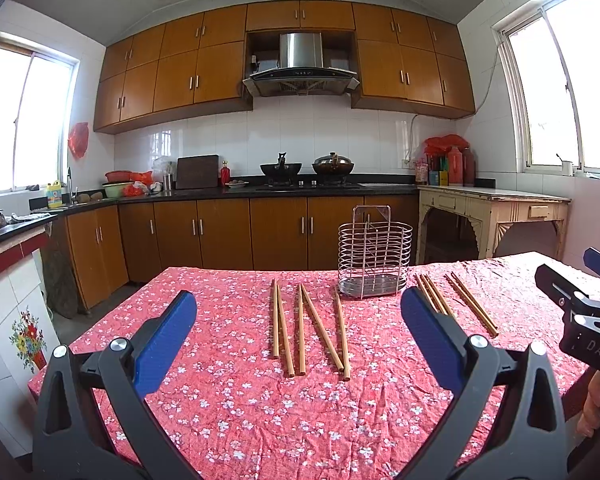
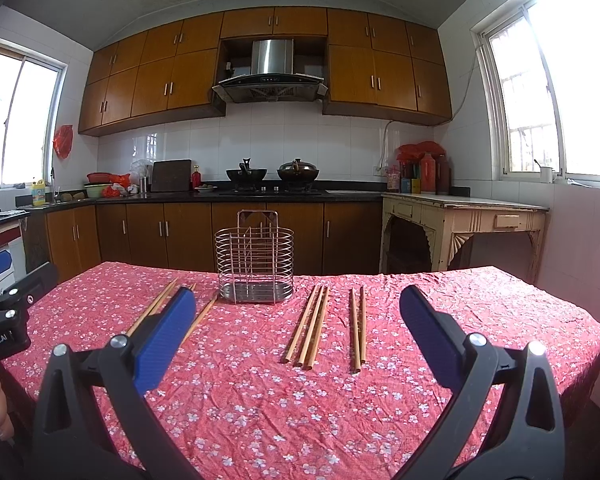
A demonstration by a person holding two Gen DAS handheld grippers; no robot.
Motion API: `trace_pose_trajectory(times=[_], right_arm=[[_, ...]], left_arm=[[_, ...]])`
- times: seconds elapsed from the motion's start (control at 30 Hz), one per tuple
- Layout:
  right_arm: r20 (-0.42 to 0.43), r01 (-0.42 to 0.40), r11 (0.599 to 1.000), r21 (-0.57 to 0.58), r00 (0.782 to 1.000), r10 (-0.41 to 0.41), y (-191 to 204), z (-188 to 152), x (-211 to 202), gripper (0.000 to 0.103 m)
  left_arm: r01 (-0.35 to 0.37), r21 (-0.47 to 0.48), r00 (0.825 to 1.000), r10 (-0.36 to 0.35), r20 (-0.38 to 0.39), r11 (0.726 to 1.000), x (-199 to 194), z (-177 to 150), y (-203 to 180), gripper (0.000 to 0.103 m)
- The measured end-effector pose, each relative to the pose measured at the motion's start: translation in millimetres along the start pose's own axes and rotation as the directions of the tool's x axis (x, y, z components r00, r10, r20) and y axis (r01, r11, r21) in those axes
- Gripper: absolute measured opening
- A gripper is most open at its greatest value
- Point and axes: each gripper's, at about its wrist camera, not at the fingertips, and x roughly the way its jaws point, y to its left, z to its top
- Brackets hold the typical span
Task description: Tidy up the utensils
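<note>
Left tool (image 1: 298,322) spread wide, holding nothing, above the counter (image 1: 240,400). Five chopsticks (image 1: 308,328) lie loose left of the empty wire holder (image 1: 374,254), five more chopsticks (image 2: 326,326) on its right. Right tool (image 2: 296,322) also released, empty.

Both wrist views sit low over the red floral-clothed counter (image 1: 260,420), facing the wooden kitchen cabinets (image 2: 204,232), left view set further left, right view further right, both sharing the round wire utensil rack (image 1: 374,254) and bamboo chopsticks (image 2: 308,326).
</note>
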Motion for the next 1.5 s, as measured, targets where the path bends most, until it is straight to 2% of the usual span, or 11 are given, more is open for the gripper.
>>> trace_pose_trajectory(times=[0.63, 0.8, 0.93, 1.03, 1.1, 1.23, 1.3, 1.37, 1.5], right_arm=[[-0.014, 0.004, 1.0, 0.0, 1.0, -0.004, -5.6, -6.8, 4.0, 0.099], [-0.062, 0.021, 1.0, 0.01, 0.998, -0.02, -8.8, -13.7, 21.0, 0.099], [-0.144, 0.069, 0.997, 0.017, 0.987, -0.066, -20.1, -17.2, 46.0, 0.099], [-0.232, 0.102, 0.994, 0.04, 0.969, -0.09, -38.7, -21.2, 73.0, 0.098], [-0.298, 0.124, 0.99, 0.063, 0.949, -0.1, -55.7, -25.3, 93.0, 0.09], [-0.452, 0.154, 0.981, 0.118, 0.888, -0.085, -90.3, -33.5, 141.1, 0.057], [-0.524, 0.145, 0.976, 0.161, 0.851, -0.04, -103.6, -37.9, 165.2, 0.048], [-0.576, 0.143, 0.975, 0.17, 0.817, -0.02, -109.8, -42.9, 186.4, 0.033], [-0.631, 0.138, 0.978, 0.156, 0.776, -0.009, -110.7, -50.9, 218.5, 0.029]], left_arm=[[-0.009, -0.007, 1.0, 0.009, -0.018, 1.0, 9.8, -5.1, 1.1, 0.101], [-0.041, -0.006, 0.997, 0.04, -0.065, 0.999, 24.7, -8.6, 5.3, 0.101], [-0.042, -0.034, 0.989, 0.037, -0.144, 0.999, 47.3, -14.3, 17.5, 0.101], [-0.047, -0.053, 0.978, 0.035, -0.208, 0.997, 66.5, -17.9, 29.0, 0.101], [-0.058, -0.059, 0.964, 0.041, -0.261, 0.997, 82.8, -20.5, 37.5, 0.101], [-0.054, -0.083, 0.942, 0.023, -0.335, 0.995, 109.8, -23.0, 56.5, 0.101], [-0.06, -0.082, 0.93, 0.026, -0.366, 0.995, 120.6, -23.7, 63.0, 0.101], [-0.07, -0.074, 0.92, 0.036, -0.391, 0.995, 130.1, -24.7, 67.3, 0.101], [-0.076, -0.066, 0.898, 0.039, -0.438, 0.995, 144.1, -26.6, 77.0, 0.1]])
